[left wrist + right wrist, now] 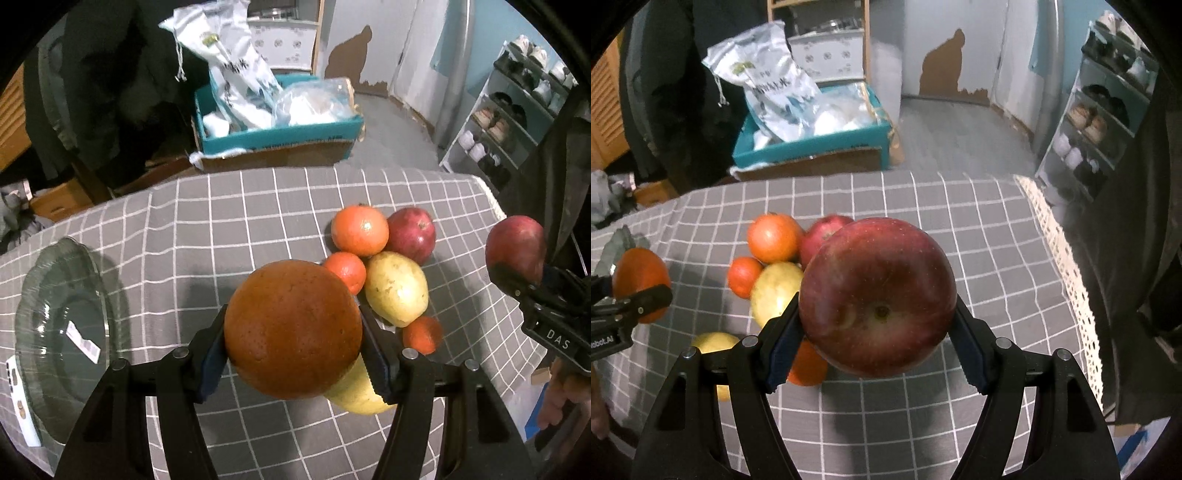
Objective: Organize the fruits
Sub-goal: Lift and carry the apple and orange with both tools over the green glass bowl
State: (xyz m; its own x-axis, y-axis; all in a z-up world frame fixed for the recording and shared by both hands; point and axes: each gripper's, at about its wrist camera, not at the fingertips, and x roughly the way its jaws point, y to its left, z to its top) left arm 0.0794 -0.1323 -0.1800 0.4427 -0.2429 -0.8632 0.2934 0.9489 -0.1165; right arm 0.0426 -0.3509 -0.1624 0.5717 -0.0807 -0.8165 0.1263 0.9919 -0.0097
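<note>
Here, at the far left of the left wrist view, a clear scalloped glass bowl (62, 332) sits on the grey tablecloth with white grid lines (221, 229); nothing lies in it but a white barcode sticker on its bottom. Right of it the left gripper (293, 338) is clamped on a large round orange (291, 328), a pad pressing each side, the fruit lifted clear of the cloth. Beyond and to the right lies the loose heap: a medium orange (360, 230) touching a dark red apple (412, 234), a small orange (345, 271) beside a yellow-green pear (397, 288), a little reddish-orange fruit (423, 334), and a second yellow pear (354, 395) partly hidden under the gripper. At the right edge the right gripper (877, 314) grips a big red apple (877, 295) between its 2 pads, also off the cloth. Behind the table, a teal cardboard box (280, 138) on the floor holds white printed bags (232, 59) and a clear plastic bag (314, 101). Far right, a white shelf rack (517, 110) carries shoes
</note>
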